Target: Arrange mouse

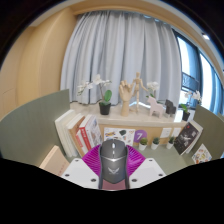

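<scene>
A dark grey computer mouse [113, 160] with a pale logo on its back sits between my gripper's [113, 166] two magenta pads [92, 160], nose pointing away from me. Both pads press against its sides, so the fingers are shut on it. The mouse is held up in the air, above the level of the shelf ahead. Its lower part is hidden below the view's edge.
Ahead stands a light wooden shelf unit [120, 122] with books and cards leaning in it. On top are a potted plant [105, 102], white orchids [92, 88] and a wooden artist's figure [128, 93]. Grey curtains [120, 50] hang behind, a window [195, 70] at the right.
</scene>
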`<state>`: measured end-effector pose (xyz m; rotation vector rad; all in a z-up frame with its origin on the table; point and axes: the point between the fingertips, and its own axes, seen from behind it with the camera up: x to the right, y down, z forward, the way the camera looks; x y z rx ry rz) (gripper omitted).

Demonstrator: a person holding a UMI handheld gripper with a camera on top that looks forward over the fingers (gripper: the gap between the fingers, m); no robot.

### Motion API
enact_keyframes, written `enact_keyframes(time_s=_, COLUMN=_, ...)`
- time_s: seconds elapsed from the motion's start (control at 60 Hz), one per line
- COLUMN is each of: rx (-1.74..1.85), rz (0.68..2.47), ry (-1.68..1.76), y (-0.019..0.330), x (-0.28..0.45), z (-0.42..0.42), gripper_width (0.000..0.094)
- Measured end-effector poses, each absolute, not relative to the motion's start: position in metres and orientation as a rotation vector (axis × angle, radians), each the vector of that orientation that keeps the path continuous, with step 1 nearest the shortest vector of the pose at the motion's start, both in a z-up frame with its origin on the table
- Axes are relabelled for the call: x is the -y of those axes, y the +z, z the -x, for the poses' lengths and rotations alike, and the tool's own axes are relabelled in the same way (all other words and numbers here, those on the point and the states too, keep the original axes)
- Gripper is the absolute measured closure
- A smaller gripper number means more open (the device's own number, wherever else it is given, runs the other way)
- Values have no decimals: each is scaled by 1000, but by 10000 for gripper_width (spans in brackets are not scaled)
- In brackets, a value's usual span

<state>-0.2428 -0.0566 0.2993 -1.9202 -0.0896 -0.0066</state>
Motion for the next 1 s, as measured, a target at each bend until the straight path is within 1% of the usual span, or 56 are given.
enact_keyframes(time_s=0.067, rx=73, rz=1916, ry=-22, y=297, x=47, z=209, gripper_width=636)
enact_keyframes(time_s=0.133, rx=46, rz=1952, ry=-23, y=271, x=39, z=181, gripper_width=637)
enact_keyframes(time_s=0.267, rx=17, rz=2073, ry=-21, y=180, x=30, z=152, gripper_width=638)
enact_keyframes(time_s=0.333, rx=28, rz=2152, ry=13, y=127, x=30, z=155, gripper_width=639)
enact_keyframes(time_s=0.4, rx=40, rz=2229, ry=31, y=81, x=32, z=159, gripper_width=639)
enact_keyframes(time_s=0.45, rx=60, rz=2269, ry=47, y=54, x=34, z=164, gripper_width=639)
enact_keyframes(time_s=0.517, rx=59, rz=2309, ry=79, y=26, x=37, z=170, gripper_width=637)
enact_keyframes(time_s=0.633, rx=82, rz=2355, ry=55, y=-4, x=43, z=167, gripper_width=634)
enact_keyframes(time_s=0.65, rx=85, rz=2360, ry=53, y=-8, x=45, z=167, gripper_width=611)
enact_keyframes(time_s=0.667, rx=89, rz=2365, ry=52, y=-11, x=46, z=167, gripper_width=607)
enact_keyframes(time_s=0.733, rx=71, rz=2338, ry=55, y=-10, x=45, z=166, gripper_width=583)
enact_keyframes(time_s=0.933, rx=-6, rz=2326, ry=26, y=-10, x=43, z=162, gripper_width=414)
enact_keyframes(time_s=0.95, rx=-13, rz=2331, ry=24, y=-10, x=44, z=161, gripper_width=392)
enact_keyframes(time_s=1.0, rx=-25, rz=2348, ry=47, y=-10, x=47, z=165, gripper_width=265)
